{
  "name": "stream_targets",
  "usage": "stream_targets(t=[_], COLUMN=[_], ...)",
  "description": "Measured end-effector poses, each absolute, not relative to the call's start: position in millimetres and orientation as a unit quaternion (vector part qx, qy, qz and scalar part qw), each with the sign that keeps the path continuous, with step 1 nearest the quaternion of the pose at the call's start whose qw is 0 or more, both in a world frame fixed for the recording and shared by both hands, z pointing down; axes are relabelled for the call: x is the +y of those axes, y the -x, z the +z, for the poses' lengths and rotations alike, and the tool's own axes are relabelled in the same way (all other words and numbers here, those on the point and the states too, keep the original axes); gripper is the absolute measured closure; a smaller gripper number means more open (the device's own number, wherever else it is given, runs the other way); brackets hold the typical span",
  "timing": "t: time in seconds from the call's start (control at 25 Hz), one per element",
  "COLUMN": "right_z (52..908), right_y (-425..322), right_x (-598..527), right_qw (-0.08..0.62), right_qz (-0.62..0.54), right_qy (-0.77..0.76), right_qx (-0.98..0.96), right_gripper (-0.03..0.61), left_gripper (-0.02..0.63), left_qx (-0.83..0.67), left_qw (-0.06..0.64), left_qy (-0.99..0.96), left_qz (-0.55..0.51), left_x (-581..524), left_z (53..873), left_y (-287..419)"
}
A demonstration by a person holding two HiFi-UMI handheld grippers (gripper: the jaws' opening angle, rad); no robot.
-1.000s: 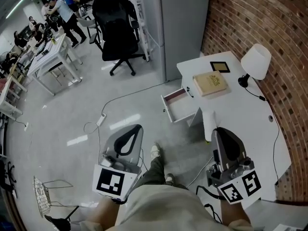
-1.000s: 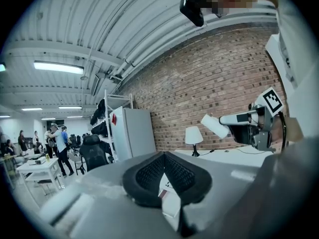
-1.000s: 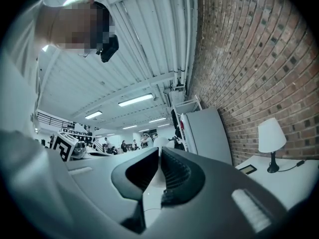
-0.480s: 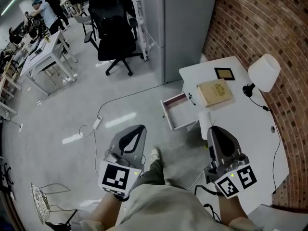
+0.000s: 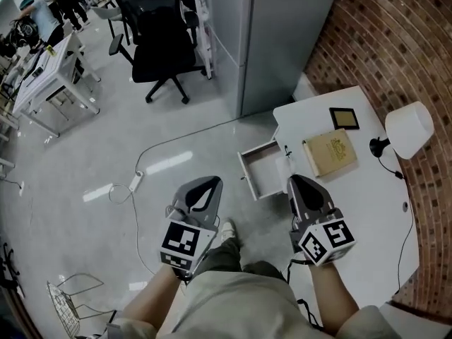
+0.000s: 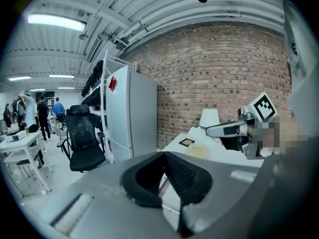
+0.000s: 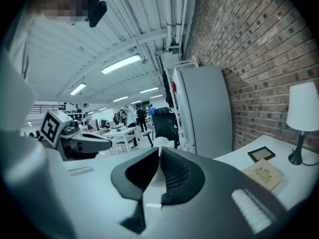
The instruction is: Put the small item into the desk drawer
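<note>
The desk drawer (image 5: 263, 172) stands pulled open from the left side of the white desk (image 5: 360, 196), and its inside looks empty. My right gripper (image 5: 299, 181) hangs just right of the drawer's near corner, over the desk edge. Its jaws are closed, and in the right gripper view a small white rounded item (image 7: 159, 143) peeks out at the tips of the right gripper (image 7: 159, 152). My left gripper (image 5: 206, 186) is over the floor left of the drawer, shut and empty. The left gripper (image 6: 163, 154) looks towards the desk.
On the desk lie a tan book (image 5: 330, 152), a small black frame (image 5: 344, 118) and a white lamp (image 5: 409, 128) by the brick wall. A tall grey cabinet (image 5: 282, 34) stands behind the desk. A black office chair (image 5: 157, 41), a floor power strip (image 5: 134, 183) and a wire basket (image 5: 67, 299) are to the left.
Both grippers have moved forward and nearer each other, towards the drawer. The right one now sits beside the drawer's near corner. The drawer stays open.
</note>
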State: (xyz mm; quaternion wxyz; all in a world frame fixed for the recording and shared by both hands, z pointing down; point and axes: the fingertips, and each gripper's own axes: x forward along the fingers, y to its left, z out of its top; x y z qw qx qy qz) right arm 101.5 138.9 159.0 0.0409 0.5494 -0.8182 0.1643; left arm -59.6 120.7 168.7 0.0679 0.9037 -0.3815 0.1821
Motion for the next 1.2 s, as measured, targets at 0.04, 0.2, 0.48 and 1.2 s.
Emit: stream_targets(t=[0.04,0.2,0.48,1.2], right_z=[172.5,224.7,333.8,693.6], right_y=[-99.4,-93.2,-89.3,-116.8], right_x=[124.1,71.9,2.6,-77.2], right_qw=[0.048,0.079,0.119,0.212], right_qz=[0.171,0.194,0.242,0.356], right_qy=[-0.550,-0.550,-0.543,-0.504], right_qx=[-0.816,-0.808,-0.795,-0.758], right_gripper=[0.558,0.558,0.558,0.557], left_gripper=[0.611,0.611,0.611,0.611], left_qx=[-0.377,-0.367,-0.368,-0.378], left_qw=[0.074,0.101,0.157,0.246], left_qy=[-0.904,-0.903,-0.889,-0.856], left_qz=[0.186,0.197,0.222,0.253], left_x=[108.1,64.6,11.7,-65.6], left_z=[178.1,221.7,317.1,589.3], left_y=[60.1,61.2,62.1,23.1])
